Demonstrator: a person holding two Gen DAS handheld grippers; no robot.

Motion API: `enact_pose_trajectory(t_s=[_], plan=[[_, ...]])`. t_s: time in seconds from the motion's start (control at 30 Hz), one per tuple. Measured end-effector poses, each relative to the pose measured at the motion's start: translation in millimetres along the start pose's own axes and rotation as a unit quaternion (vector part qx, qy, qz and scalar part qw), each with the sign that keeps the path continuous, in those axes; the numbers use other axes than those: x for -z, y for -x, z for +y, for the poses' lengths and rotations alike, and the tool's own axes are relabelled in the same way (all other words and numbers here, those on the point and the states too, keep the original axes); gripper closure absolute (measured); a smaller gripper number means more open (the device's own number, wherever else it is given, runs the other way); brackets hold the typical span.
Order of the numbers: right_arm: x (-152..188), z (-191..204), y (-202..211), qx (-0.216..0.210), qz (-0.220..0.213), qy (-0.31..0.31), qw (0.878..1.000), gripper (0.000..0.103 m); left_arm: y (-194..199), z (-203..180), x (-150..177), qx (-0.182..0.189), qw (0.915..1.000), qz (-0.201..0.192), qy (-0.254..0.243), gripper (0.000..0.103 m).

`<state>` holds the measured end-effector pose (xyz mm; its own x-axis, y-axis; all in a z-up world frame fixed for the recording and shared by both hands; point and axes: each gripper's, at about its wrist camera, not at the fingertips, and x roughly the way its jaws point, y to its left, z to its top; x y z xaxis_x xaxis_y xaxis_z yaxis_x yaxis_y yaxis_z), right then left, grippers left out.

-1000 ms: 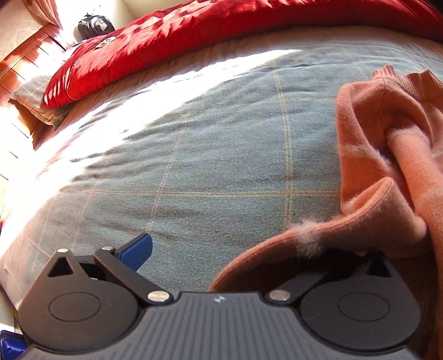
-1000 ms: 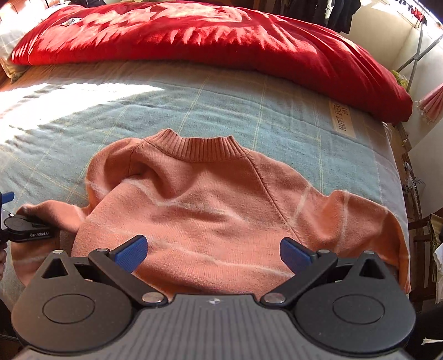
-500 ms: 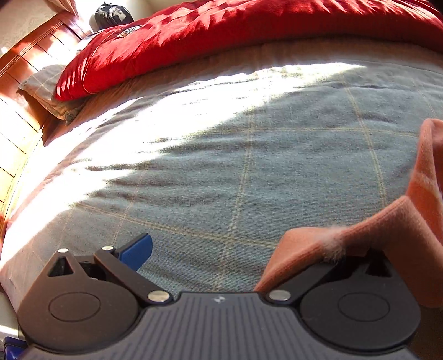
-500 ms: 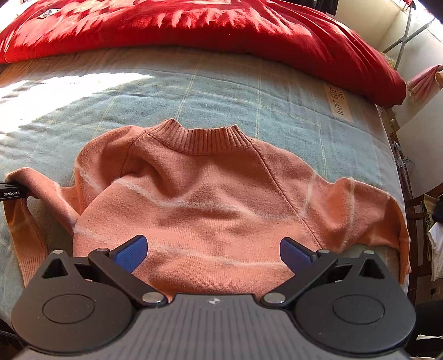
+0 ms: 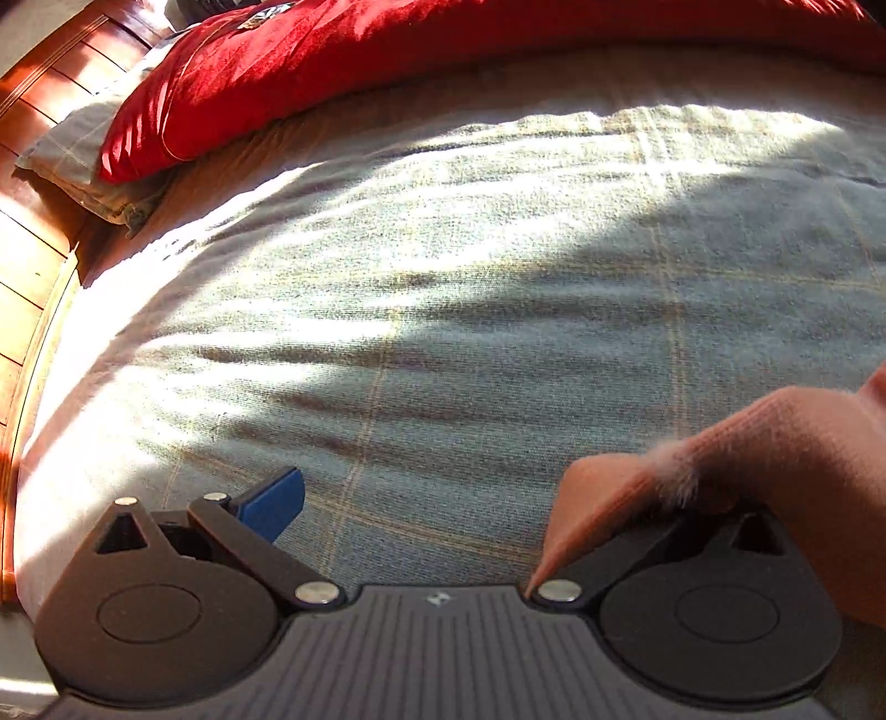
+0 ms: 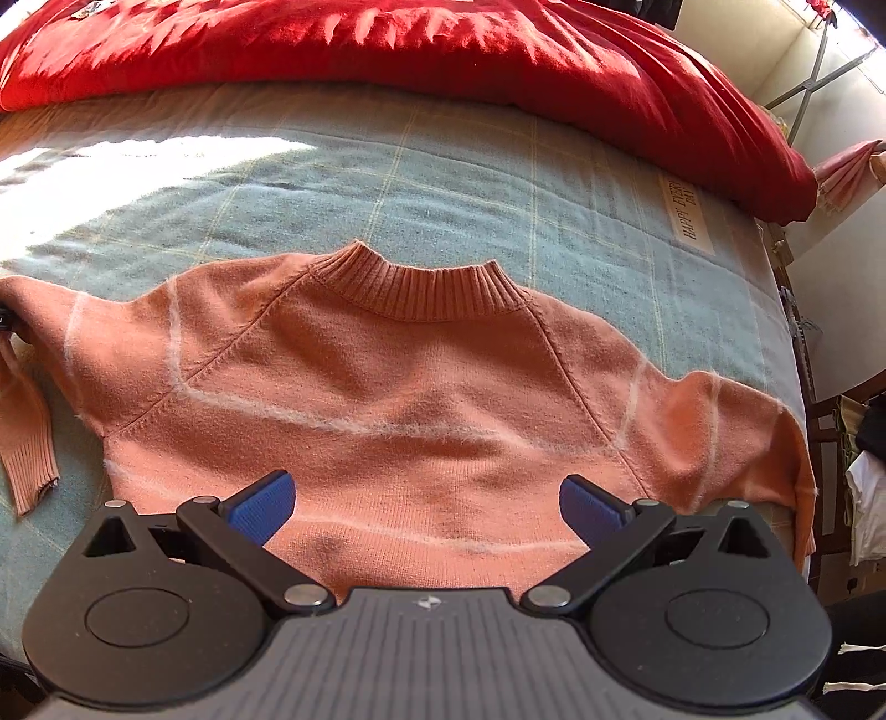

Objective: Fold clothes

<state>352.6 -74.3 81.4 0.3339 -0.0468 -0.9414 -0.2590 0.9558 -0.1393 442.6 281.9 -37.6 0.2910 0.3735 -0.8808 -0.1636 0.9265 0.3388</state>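
Observation:
A salmon-pink knit sweater [image 6: 398, 387] with pale fuzzy stripes lies flat on the bed, ribbed collar pointing away. Its left sleeve [image 6: 33, 421] stretches out sideways, cuff hanging toward the near edge. My right gripper [image 6: 426, 507] hovers open over the sweater's lower body with nothing between its blue pads. In the left wrist view, my left gripper [image 5: 443, 498] stands wide open. The sleeve [image 5: 764, 448] is draped over its right finger and hides that pad. Only the left blue pad [image 5: 271, 504] shows.
A grey-green checked blanket [image 6: 498, 183] covers the bed. A red duvet [image 6: 387, 50] lies along its far side, over a grey pillow [image 5: 83, 160]. A wooden headboard [image 5: 33, 166] stands at the left. A drying rack and clothes sit beyond the right edge.
My left gripper has moved left, away from the sweater's body, drawing the bunched sleeve out straight. The right gripper has come closer over the sweater.

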Motion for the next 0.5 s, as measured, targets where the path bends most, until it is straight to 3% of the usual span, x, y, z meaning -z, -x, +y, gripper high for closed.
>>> enact_pose_trajectory(t_s=[0.2,0.37,0.5], plan=[[-3,12,0,-0.006,0.005,0.016,1.0,0.0,11,16,1,0.078,0.996,0.023,-0.036,0.001],[-13,23,1,-0.015,0.004,0.028,0.999,0.0,39,21,4,0.15,0.9855,0.011,-0.078,0.001],[-18,35,3,-0.021,0.003,0.044,0.999,0.0,27,25,-5,0.113,0.9916,-0.002,-0.063,0.001]])
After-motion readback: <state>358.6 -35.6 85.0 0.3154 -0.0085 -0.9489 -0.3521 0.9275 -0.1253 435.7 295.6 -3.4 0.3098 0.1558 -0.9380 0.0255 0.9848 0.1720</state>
